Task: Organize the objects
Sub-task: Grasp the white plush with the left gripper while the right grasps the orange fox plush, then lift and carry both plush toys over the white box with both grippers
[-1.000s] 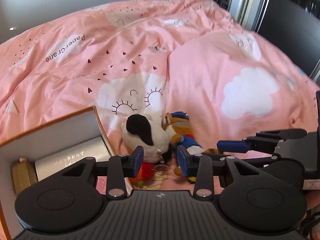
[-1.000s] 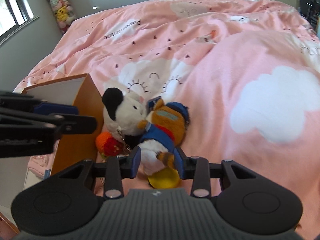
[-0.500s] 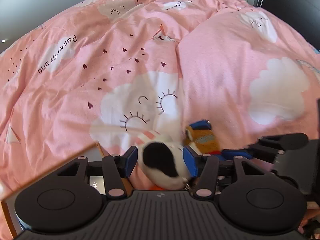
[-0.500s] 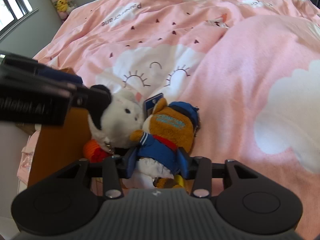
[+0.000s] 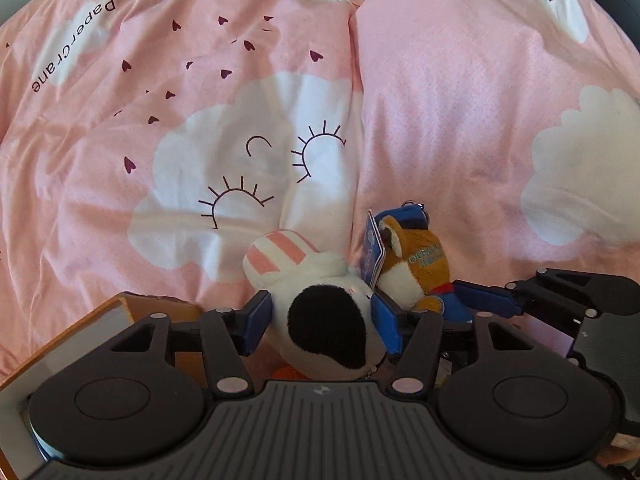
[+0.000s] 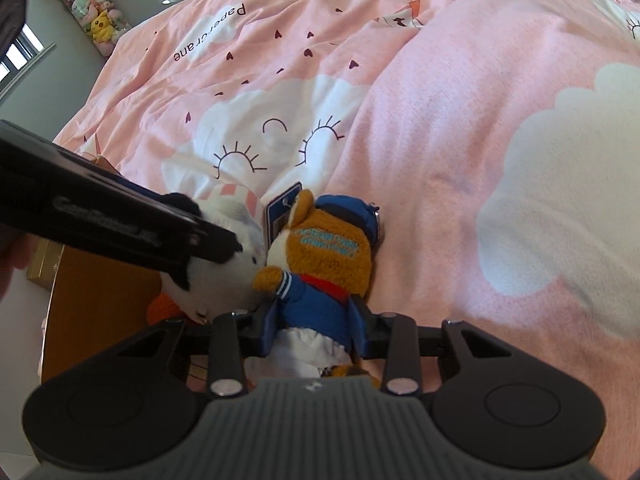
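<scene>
A white plush with a black ear and a pink-striped ear (image 5: 332,316) lies on the pink duvet beside a brown bear plush in a blue jacket and cap (image 5: 420,268). My left gripper (image 5: 322,322) points steeply down over the white plush. Its jaws are opening, with the plush's head between the blue pads and no visible squeeze. My right gripper (image 6: 314,330) is closing, its pads pressing the sides of the bear's (image 6: 332,256) blue jacket. In the right wrist view the left gripper's black body hides part of the white plush (image 6: 224,276).
An open orange-sided box (image 5: 120,312) stands just left of the plushes, with a gold box (image 6: 44,268) inside. An orange toy (image 6: 160,308) lies under the white plush. The pink cloud-print duvet (image 5: 240,120) spreads beyond. A column of plush toys (image 6: 96,16) stands by the far wall.
Both grippers have come down and closer to the plushes. The left jaws have widened around the white plush's head. The right jaws now flank the bear's blue jacket instead of its legs.
</scene>
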{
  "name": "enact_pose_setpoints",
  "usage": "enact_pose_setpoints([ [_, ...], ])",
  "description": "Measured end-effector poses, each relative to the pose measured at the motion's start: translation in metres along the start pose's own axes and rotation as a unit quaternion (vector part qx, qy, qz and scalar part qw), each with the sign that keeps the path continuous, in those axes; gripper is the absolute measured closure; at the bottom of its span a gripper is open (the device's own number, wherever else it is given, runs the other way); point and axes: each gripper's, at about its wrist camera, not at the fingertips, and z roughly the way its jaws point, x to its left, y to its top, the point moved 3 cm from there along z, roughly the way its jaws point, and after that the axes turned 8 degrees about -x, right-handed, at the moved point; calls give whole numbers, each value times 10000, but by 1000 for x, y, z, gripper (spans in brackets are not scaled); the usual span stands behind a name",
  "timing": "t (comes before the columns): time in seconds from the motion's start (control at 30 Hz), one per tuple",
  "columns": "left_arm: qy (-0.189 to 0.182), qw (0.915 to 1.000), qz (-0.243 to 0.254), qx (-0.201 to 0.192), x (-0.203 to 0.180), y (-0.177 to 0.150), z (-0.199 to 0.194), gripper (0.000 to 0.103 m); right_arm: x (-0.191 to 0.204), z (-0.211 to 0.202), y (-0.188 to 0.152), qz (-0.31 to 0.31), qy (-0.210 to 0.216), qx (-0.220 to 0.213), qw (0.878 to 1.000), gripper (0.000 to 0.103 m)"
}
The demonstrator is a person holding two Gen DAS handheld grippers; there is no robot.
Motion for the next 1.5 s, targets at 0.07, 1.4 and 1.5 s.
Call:
enact_pose_setpoints([
  [0.07, 78, 9999, 48, 53, -4, -2, 5, 30, -1, 0, 0, 1, 22, -7, 10000, 64],
  [1.4, 577, 9431, -500, -3236, -25, -89, -171, 77, 39, -124, 15, -207, 351, -1217, 9917, 69],
  [1.5, 640, 9373, -443, -3397, -25, -102, -192, 88, 58, -138, 15, -295, 590, -1300, 9893, 69],
])
